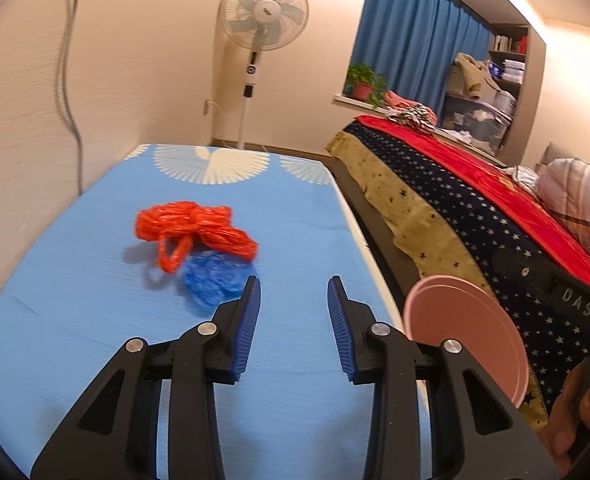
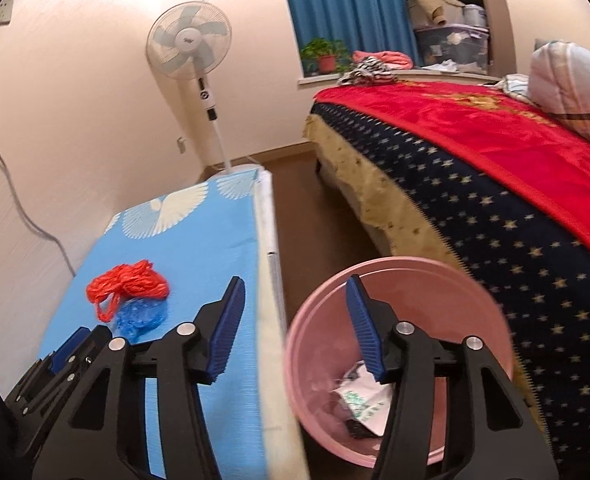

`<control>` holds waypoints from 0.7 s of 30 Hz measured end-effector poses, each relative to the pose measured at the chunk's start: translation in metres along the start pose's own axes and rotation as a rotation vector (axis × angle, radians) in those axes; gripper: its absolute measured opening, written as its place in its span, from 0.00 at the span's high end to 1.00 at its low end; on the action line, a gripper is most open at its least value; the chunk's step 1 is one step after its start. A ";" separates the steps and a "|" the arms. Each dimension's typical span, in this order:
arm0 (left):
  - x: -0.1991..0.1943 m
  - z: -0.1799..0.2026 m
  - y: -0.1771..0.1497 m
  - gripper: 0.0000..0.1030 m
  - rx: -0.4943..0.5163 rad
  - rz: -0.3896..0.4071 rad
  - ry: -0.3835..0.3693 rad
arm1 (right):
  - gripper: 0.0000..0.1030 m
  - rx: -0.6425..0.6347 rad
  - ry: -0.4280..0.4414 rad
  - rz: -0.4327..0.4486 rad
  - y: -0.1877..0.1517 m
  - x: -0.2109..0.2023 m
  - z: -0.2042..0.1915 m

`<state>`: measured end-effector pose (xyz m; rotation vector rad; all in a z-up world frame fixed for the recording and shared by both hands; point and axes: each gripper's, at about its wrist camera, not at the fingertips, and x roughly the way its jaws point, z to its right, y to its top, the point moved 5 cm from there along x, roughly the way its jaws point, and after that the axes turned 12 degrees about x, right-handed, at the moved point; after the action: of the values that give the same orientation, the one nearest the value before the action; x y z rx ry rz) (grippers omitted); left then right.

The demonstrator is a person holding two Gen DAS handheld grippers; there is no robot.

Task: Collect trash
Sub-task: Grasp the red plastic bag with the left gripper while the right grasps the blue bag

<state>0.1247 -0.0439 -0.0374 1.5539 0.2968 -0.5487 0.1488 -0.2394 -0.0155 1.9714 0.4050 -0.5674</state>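
A crumpled red plastic bag (image 1: 193,230) lies on the blue table (image 1: 95,320), with a blue plastic bag (image 1: 215,282) touching it on the near side. My left gripper (image 1: 294,286) is open and empty, just right of the blue bag. My right gripper (image 2: 295,284) is open and empty, above the gap between the table edge and the pink bin (image 2: 475,300). The bin stands on the floor and holds a white wrapper (image 2: 359,400) and dark scraps. The red bag (image 2: 129,280) and blue bag (image 2: 141,316) also show in the right wrist view, as does the left gripper (image 2: 71,348).
A bed (image 2: 495,200) with a red and star-patterned cover stands right of the bin. A standing fan (image 1: 263,16) is beyond the table's far end. The pink bin's rim (image 1: 467,332) shows at the table's right edge. A cable hangs on the left wall.
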 end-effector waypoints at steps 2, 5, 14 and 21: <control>-0.001 -0.007 -0.001 0.67 -0.015 0.004 0.012 | 0.57 -0.002 0.024 -0.016 -0.005 0.008 -0.010; -0.003 -0.023 -0.001 0.73 -0.049 0.014 0.044 | 0.64 -0.012 0.063 -0.040 -0.014 0.021 -0.026; -0.001 -0.070 -0.007 0.77 -0.149 0.016 0.164 | 0.67 -0.026 0.179 -0.136 -0.040 0.066 -0.070; 0.004 -0.089 -0.008 0.77 -0.171 0.013 0.214 | 0.62 -0.048 0.262 -0.231 -0.064 0.101 -0.112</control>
<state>0.1386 0.0440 -0.0477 1.4484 0.4838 -0.3371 0.2247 -0.1070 -0.0749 1.9718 0.8095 -0.4383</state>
